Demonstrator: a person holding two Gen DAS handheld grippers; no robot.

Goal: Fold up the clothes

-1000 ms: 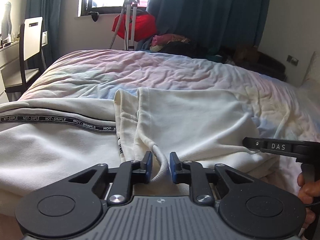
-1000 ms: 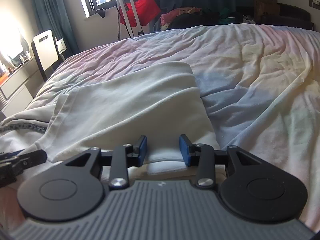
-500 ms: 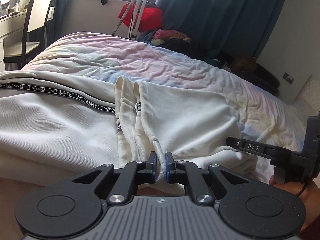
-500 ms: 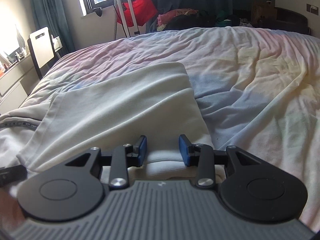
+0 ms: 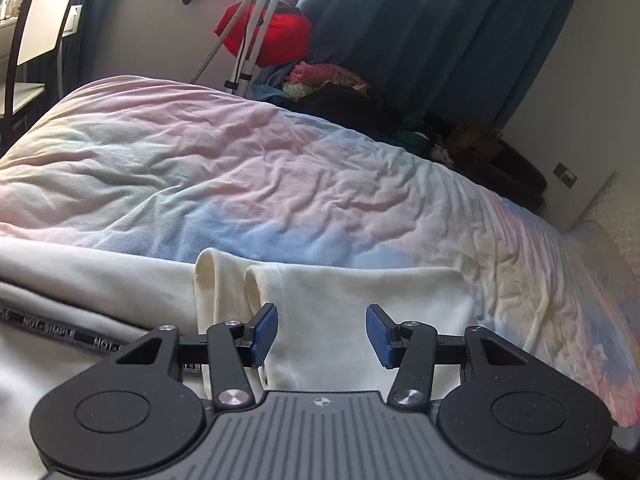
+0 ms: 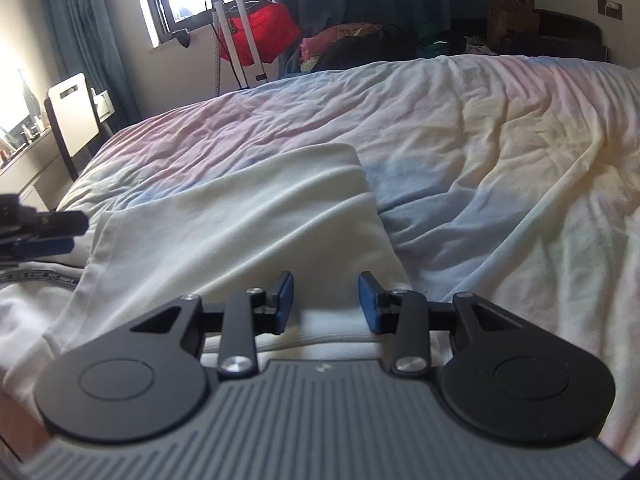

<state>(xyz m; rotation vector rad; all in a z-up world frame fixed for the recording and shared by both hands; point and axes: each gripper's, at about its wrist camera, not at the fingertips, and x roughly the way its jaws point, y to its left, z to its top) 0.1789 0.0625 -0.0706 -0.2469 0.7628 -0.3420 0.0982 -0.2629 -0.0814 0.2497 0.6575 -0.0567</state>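
The left gripper is hanging with jaws apart, just opened and empty, over the cream sweatshirt ahead. The right gripper is gaping beside its folded edge, pads not pressing.

Lying flat on the bed, folded: cream sweatpants, black "NOT SIMPLE" stripe running along one leg.

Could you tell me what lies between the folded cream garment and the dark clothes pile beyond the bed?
Only wrinkled pastel bedspread separates the cream garment from the clothes pile, per the left wrist view.
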